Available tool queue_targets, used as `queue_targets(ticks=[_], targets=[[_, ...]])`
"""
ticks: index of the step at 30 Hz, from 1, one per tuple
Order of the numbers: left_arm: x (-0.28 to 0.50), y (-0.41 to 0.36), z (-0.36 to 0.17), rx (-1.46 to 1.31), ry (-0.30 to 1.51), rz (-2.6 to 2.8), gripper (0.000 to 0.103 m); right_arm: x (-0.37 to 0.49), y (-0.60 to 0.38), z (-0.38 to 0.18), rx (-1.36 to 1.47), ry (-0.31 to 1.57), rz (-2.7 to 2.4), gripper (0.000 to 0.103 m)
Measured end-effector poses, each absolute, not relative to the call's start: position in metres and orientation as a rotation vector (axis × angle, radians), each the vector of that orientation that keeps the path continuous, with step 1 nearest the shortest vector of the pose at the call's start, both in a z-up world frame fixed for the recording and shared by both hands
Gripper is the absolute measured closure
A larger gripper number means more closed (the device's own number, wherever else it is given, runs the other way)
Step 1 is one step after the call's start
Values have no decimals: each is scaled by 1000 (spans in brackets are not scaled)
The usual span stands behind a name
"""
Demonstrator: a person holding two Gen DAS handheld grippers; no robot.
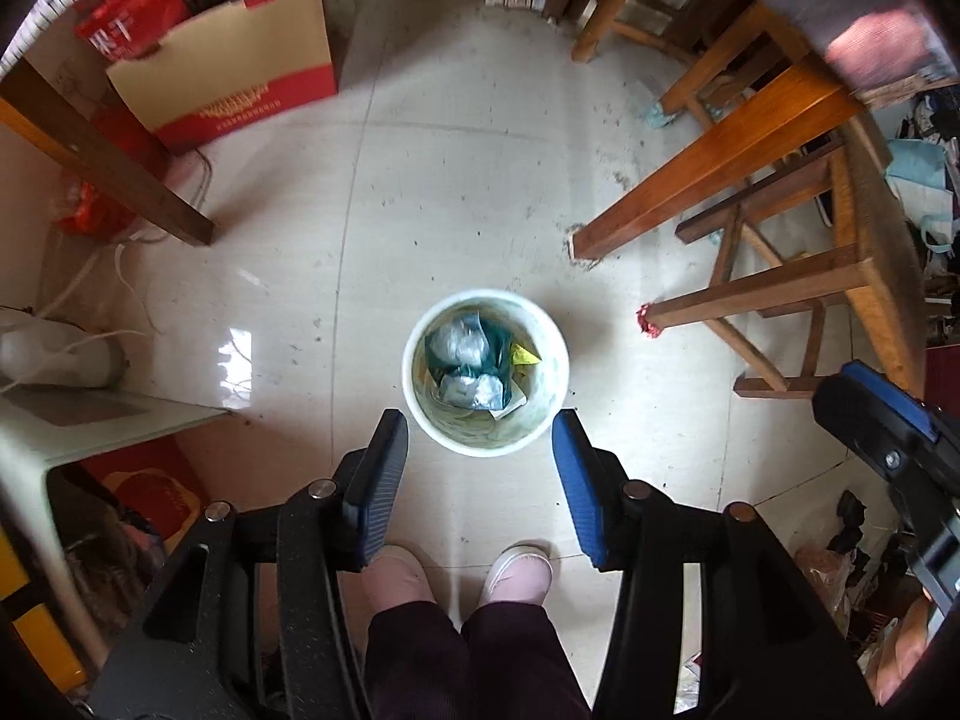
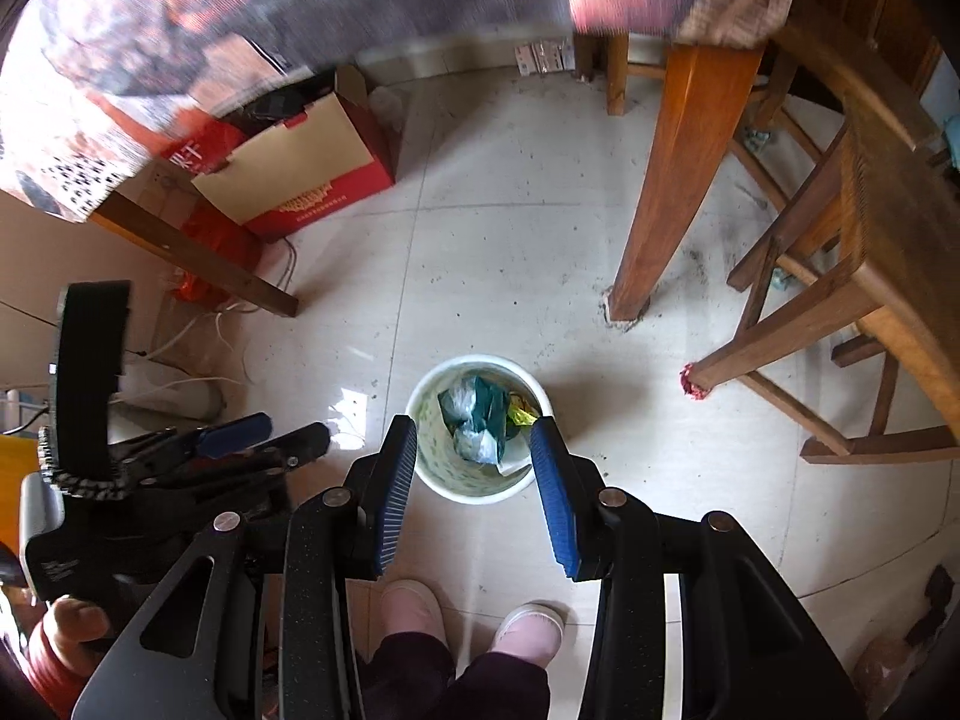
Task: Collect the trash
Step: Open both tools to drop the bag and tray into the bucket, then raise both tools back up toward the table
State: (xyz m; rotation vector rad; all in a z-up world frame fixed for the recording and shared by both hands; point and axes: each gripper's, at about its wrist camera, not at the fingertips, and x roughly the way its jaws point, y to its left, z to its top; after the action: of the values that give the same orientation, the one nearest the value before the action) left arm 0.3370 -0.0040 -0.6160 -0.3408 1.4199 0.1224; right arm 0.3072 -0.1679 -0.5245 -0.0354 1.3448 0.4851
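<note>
A white round trash bin (image 1: 543, 417) stands on the tiled floor, seen from above; in the right wrist view the bin (image 2: 447, 483) shows too. It holds crumpled trash (image 1: 474, 360): clear plastic, a teal bag and a yellow scrap, which also show in the right wrist view (image 2: 480, 420). My left gripper (image 1: 480, 429) is open and empty, held high above the bin's near rim. My right gripper (image 2: 474, 435) is open and empty, also high above the bin. Each gripper shows at the edge of the other's view.
A wooden table leg (image 1: 690, 180) and a wooden stool (image 1: 840, 276) stand right of the bin. A red-and-tan cardboard box (image 1: 234, 78) sits at the back left. White cables (image 1: 90, 276) lie at the left. The person's pink slippers (image 1: 516, 570) are just below.
</note>
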Motion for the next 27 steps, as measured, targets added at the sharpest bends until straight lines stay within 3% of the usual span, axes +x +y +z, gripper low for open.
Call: queue_targets(ticks=[19,27], targets=[[293,14,-304,-248,1119,113,54,272,-151,-266,-10,1105,516,67],[252,28,-182,-162,939,104,54,244,-151,-142,-19,885,485,67]])
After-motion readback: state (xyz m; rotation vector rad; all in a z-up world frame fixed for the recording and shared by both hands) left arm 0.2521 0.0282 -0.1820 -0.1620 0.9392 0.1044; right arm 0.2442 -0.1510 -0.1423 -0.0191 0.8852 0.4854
